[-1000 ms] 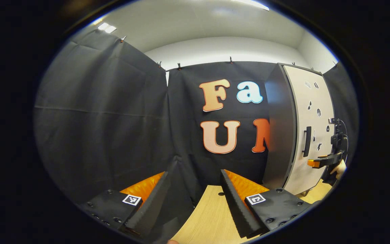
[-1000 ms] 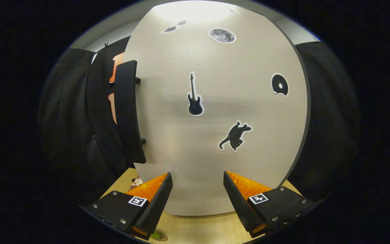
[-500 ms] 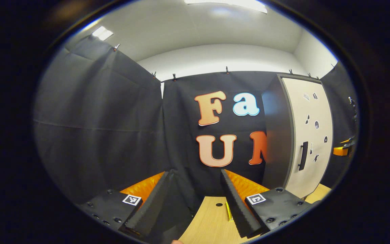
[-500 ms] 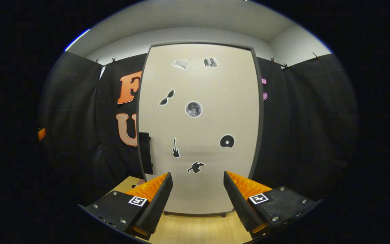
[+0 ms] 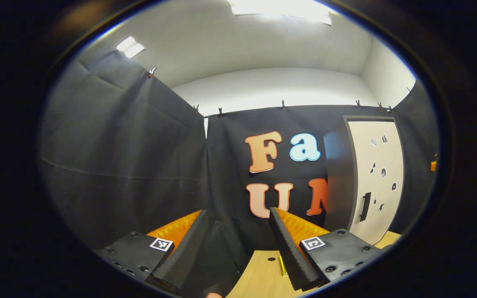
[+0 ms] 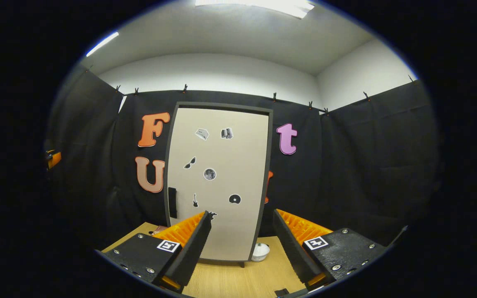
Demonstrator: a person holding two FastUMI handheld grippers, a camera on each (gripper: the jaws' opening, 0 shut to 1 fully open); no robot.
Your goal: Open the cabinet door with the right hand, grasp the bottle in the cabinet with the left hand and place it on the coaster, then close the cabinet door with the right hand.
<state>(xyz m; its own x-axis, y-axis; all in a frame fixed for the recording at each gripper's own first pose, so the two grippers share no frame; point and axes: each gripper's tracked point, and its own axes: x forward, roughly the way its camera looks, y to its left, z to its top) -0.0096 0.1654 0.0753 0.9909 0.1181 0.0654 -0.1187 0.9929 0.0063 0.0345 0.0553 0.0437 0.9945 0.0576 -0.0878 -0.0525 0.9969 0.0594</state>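
Cabinet door (image 6: 218,182): tall pale panel in a dark frame, standing shut on the wooden counter (image 6: 230,281), small dark stickers scattered over its face, a dark vertical handle (image 6: 172,202) low on its left edge. Cabinet's dark side wall (image 5: 338,182) faces the left gripper view. Right gripper (image 6: 240,242): fingers spread, empty, well apart from the door and aimed at its lower middle, to the right of the handle. Left gripper (image 5: 238,244): fingers spread, empty, well off to the left of the cabinet. Bottle and coaster: not identifiable; a small white rounded object (image 6: 260,251) sits at the door's lower right corner. Risks, as judged: with both grippers backed off, any fresh approach toward the door could miss the slim handle; a door not fully latched could swing open.
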